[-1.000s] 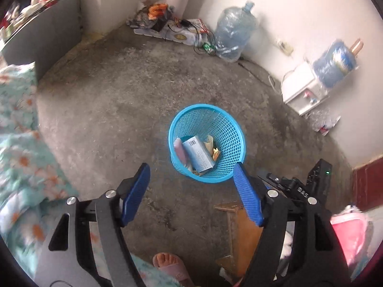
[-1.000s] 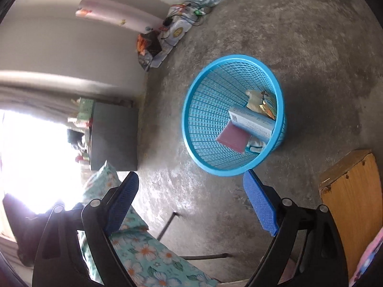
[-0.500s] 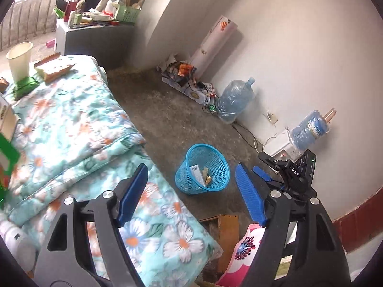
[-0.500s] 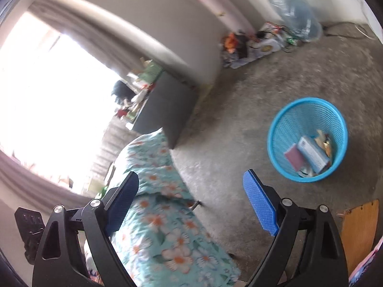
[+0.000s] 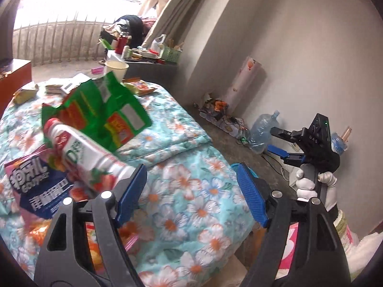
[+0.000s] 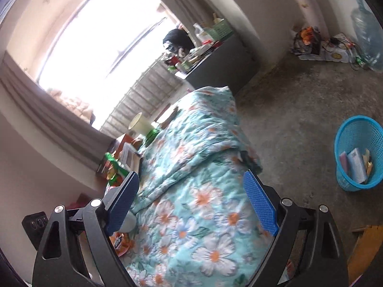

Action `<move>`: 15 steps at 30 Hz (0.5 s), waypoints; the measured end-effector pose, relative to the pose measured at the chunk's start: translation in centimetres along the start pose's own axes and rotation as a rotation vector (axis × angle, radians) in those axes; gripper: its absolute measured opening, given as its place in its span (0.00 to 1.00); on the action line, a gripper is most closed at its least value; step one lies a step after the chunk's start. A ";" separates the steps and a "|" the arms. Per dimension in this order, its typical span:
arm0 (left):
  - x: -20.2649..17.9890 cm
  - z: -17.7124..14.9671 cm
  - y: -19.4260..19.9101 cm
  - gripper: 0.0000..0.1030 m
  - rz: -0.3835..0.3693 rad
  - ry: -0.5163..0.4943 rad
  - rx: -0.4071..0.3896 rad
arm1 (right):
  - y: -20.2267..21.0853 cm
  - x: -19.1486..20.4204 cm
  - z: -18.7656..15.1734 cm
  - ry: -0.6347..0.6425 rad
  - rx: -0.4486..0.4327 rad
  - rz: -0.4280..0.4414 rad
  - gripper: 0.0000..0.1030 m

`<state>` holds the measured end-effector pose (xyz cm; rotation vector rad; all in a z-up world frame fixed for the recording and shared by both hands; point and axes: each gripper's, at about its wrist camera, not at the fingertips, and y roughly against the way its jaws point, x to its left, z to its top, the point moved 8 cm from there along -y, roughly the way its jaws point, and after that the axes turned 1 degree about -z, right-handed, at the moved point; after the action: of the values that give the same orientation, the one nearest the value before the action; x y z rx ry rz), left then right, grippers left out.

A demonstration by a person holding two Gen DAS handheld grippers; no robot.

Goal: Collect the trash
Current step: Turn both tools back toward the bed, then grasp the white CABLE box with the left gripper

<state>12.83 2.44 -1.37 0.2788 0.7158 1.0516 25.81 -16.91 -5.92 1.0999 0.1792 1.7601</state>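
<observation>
A blue mesh trash basket (image 6: 359, 153) with several items inside stands on the concrete floor at the right of the right wrist view. Trash lies on a floral quilt (image 5: 191, 186): a strawberry drink bottle (image 5: 81, 155), a green wrapper (image 5: 100, 112), a purple-and-blue snack bag (image 5: 36, 186), a paper cup (image 5: 116, 68). My left gripper (image 5: 191, 196) is open and empty above the quilt, the bottle just left of its left finger. My right gripper (image 6: 191, 203) is open and empty over the quilt; it also shows at the right of the left wrist view (image 5: 284, 153).
A dark cabinet (image 6: 220, 64) with clutter stands by the window. Water jugs (image 5: 261, 131) and cables lie along the wall. A wooden stool (image 6: 366, 251) stands at the bed's near right. More wrappers (image 6: 115, 172) lie at the quilt's far side.
Both grippers have swung away from the basket and up toward the bed. The quilt and its trash now fill the views. Both stay open.
</observation>
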 end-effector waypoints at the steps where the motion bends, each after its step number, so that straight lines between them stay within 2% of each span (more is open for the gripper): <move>1: 1.1 -0.1 0.7 0.71 0.019 0.016 -0.012 | -0.6 2.2 -0.4 0.051 0.024 0.027 0.84; 8: 9.3 0.2 4.8 0.71 0.151 0.163 -0.092 | -6.4 16.8 -4.8 0.422 0.165 0.144 0.83; 11: 11.9 0.2 6.1 0.71 0.184 0.210 -0.110 | -9.9 20.7 -7.2 0.500 0.248 0.175 0.78; 15: 15.0 0.9 7.3 0.71 0.196 0.250 -0.125 | -14.3 23.5 -9.7 0.602 0.335 0.144 0.75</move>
<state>12.82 19.12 -2.91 0.1117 0.8551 1.3277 26.41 12.23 -5.78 0.7888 0.8017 2.2078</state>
